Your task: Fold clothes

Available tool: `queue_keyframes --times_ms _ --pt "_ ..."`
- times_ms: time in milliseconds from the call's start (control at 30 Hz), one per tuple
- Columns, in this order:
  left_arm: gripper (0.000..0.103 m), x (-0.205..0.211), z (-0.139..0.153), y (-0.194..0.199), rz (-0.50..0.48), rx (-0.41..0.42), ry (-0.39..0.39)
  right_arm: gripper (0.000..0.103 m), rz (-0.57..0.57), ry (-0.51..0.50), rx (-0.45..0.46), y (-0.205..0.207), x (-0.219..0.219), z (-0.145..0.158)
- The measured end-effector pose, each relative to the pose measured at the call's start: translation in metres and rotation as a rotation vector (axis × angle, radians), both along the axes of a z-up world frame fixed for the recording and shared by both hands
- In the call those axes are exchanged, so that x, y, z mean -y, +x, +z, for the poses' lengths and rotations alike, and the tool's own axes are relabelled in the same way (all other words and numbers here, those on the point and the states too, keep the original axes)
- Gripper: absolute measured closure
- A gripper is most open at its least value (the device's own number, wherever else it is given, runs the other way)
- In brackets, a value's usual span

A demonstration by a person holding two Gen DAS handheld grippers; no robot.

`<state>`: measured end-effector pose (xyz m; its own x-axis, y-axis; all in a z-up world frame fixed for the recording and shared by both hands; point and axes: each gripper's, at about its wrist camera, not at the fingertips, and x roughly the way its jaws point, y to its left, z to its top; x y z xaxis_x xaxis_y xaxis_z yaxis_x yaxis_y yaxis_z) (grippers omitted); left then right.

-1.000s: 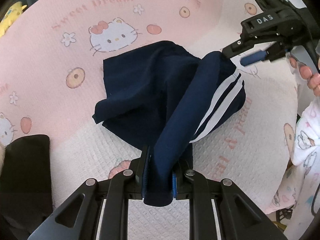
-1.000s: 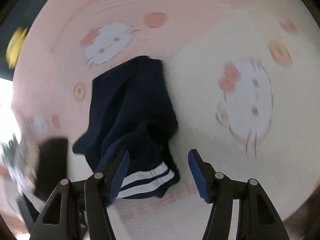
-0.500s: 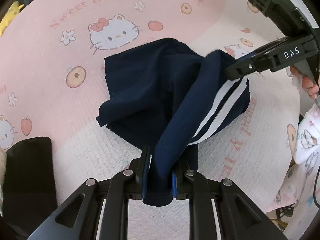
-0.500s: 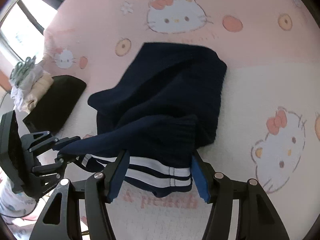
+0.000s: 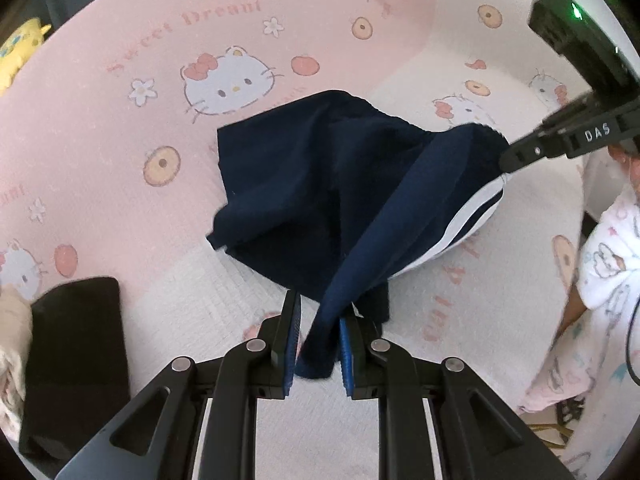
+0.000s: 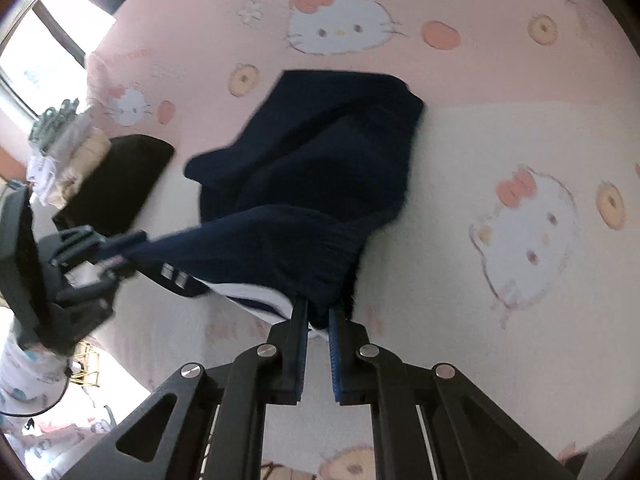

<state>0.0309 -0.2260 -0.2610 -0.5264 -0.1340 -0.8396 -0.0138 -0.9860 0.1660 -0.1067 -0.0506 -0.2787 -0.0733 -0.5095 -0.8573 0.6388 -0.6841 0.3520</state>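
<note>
A pair of navy shorts with white side stripes [image 5: 320,196] lies crumpled on the pink and white cartoon-cat bedspread [image 5: 120,120]. My left gripper [image 5: 318,344] is shut on one end of the waistband and holds it off the bed. My right gripper [image 6: 318,332] is shut on the other end of the shorts [image 6: 304,200]. The band stretches between the two. The right gripper also shows in the left wrist view [image 5: 506,160], and the left gripper shows in the right wrist view [image 6: 120,248].
A folded black garment [image 5: 76,344] lies at the left with beige and white clothes [image 6: 68,160] beside it. A yellow toy [image 5: 20,48] sits at the far left edge. The person's printed pyjamas [image 5: 600,272] are at the right.
My right gripper was open and has come down and shut on the waistband end. The left gripper stays shut on its end and has lifted slightly.
</note>
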Motion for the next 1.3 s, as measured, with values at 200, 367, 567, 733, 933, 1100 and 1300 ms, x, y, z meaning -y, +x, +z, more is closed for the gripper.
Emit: queue_keyframes --times_ms 200,367,567,733,933,1100,1300 --pt "0.088 -0.01 -0.003 0.013 -0.027 0.008 0.042 0.095 -0.016 0.045 0.032 0.013 -0.015 -0.012" --pt "0.088 -0.007 0.0 0.02 0.027 -0.042 0.151 0.091 -0.066 0.018 0.049 0.014 -0.024 -0.01" --pt "0.061 0.013 0.001 0.033 0.162 -0.065 0.356 0.059 -0.172 -0.053 0.083 0.011 -0.035 -0.005" --pt "0.043 0.022 0.0 0.044 0.231 -0.075 0.418 0.053 -0.297 -0.139 0.18 0.011 -0.048 -0.005" --pt "0.043 0.018 -0.007 0.047 0.263 -0.077 0.351 0.04 -0.446 -0.246 0.323 0.015 -0.057 -0.014" --pt "0.043 0.013 -0.017 0.046 0.247 -0.048 0.366 0.039 -0.524 -0.272 0.405 0.022 -0.052 -0.027" --pt "0.043 0.006 -0.024 0.041 0.218 -0.034 0.333 0.039 -0.599 -0.293 0.462 0.02 -0.049 -0.04"
